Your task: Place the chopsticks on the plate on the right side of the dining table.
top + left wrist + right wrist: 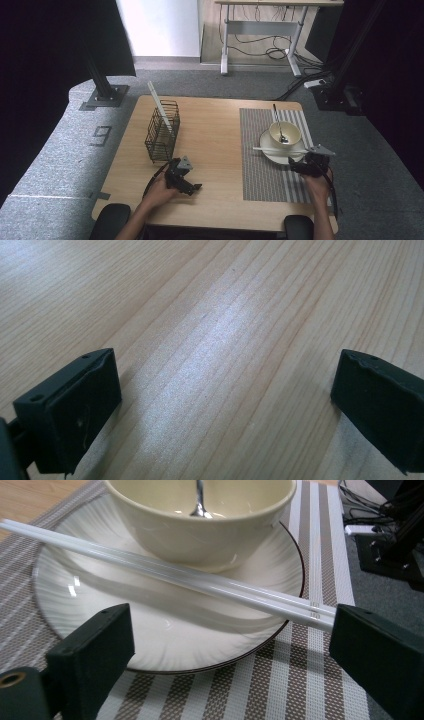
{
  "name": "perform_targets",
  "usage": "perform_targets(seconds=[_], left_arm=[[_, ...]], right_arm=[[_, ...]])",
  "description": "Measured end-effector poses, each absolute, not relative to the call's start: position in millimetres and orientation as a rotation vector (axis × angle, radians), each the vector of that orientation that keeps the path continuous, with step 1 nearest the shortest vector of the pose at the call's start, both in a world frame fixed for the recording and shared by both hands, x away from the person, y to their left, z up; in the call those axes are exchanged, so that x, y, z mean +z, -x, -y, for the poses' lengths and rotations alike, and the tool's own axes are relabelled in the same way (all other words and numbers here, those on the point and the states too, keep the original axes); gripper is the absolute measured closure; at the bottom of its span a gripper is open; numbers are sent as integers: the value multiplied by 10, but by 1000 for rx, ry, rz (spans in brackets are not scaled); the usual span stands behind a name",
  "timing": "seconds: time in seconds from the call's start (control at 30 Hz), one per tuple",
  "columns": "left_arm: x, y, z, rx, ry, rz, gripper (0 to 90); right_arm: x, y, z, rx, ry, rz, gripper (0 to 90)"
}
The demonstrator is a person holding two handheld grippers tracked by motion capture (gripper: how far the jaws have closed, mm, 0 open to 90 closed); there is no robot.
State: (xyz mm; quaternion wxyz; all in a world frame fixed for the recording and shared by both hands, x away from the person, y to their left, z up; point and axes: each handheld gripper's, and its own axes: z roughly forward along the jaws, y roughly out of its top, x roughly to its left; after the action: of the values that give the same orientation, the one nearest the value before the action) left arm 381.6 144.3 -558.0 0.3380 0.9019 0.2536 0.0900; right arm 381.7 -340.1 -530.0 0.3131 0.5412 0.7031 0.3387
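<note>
The pair of white chopsticks (pixel 165 572) lies across the ribbed cream plate (pixel 70 605), just in front of the cream bowl (pixel 200 530) that stands on this plate with a metal spoon (pixel 200 500) inside. In the high view the chopsticks (pixel 280 149) run from about 9 o'clock to 3 o'clock over the plate (pixel 272 154), and their thick ends pass over the rim at the 3 o'clock side, above the striped placemat (pixel 260 175). The right gripper (pixel 230 645) is just before the plate with its jaws spread wide; the thick ends of the sticks reach to the jaw on the right side of that view, but it cannot be told if they touch it, and nothing is pinched. The sticks look light, stiff and smooth, so they will probably slip or roll apart easily on the glazed plate. A good place to take them seems the thick ends that overhang the rim, both sticks together, with care not to push the bowl. The left gripper (pixel 182 176) rests low over the bare wooden table (pixel 225 315), near the wire basket (pixel 162 132) at its 11 o'clock, which holds one more white stick (pixel 160 107); its jaws are also wide apart and empty.
</note>
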Motion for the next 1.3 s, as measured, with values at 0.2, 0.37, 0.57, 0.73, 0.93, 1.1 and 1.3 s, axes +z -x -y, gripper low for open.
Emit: perform_targets(seconds=[0.2, 0.37, 0.57, 0.73, 0.93, 1.1, 1.3], left_arm=[[-5580, -3817, -1444, 235, -2350, -660, 0], [-5579, -3818, -1445, 235, -2351, -659, 0], [-5580, -3818, -1444, 235, -2350, -659, 0], [-5581, -3818, -1443, 235, -2347, -659, 0], [-5580, -3818, -1443, 235, -2348, -658, 0], [-5580, -3818, -1443, 234, -2348, -660, 0], [-5579, -3818, -1443, 234, -2348, -659, 0]], right_arm=[[-5169, -3691, 3352, 886, -1392, -1902, 0], [-5081, -3513, 3313, 877, -1357, -1938, 0], [-4955, -3309, 3223, 870, -1335, -1970, 0], [-4830, -3165, 3088, 870, -1314, -1999, 0], [-4707, -3048, 2877, 876, -1291, -2044, 0], [-4671, -3075, 2657, 914, -1274, -2099, 0], [-4721, -3198, 2371, 929, -1231, -2178, 0]])
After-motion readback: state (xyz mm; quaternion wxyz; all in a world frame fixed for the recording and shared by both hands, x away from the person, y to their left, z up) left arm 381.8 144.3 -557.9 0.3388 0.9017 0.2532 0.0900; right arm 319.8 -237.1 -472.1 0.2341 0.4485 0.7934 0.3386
